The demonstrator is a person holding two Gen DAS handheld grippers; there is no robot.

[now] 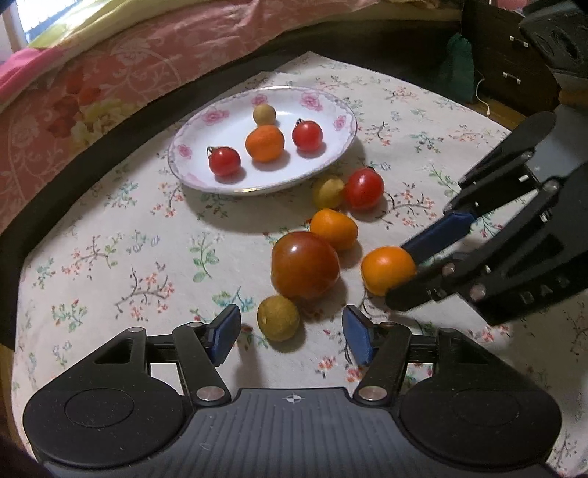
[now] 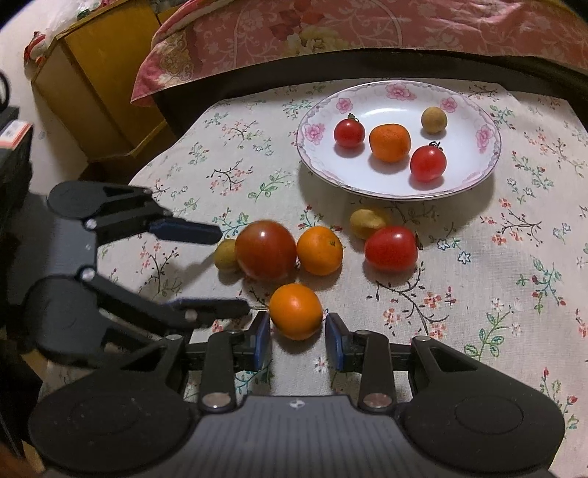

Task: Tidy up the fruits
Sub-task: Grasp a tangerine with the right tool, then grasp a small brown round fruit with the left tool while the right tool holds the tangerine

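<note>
My right gripper [image 2: 298, 340] is shut on a small orange [image 2: 296, 310] that rests on the floral cloth; the left wrist view shows the same gripper [image 1: 398, 274] with that orange [image 1: 387, 270]. My left gripper [image 1: 291, 332] stands open around a yellow-brown longan [image 1: 278, 318], pads apart from it. Beside the longan lie a big tomato [image 1: 305, 264], another orange [image 1: 333, 228], a red cherry tomato [image 1: 364, 188] and a second longan [image 1: 328, 192]. The flowered plate [image 1: 341, 110] holds two cherry tomatoes, an orange and a longan.
A bed with a pink floral quilt [image 2: 330, 33] runs along the table's far side. A yellow cabinet [image 2: 92, 73] stands past the table's left corner, and dark furniture [image 1: 507, 66] stands at the top right of the left wrist view.
</note>
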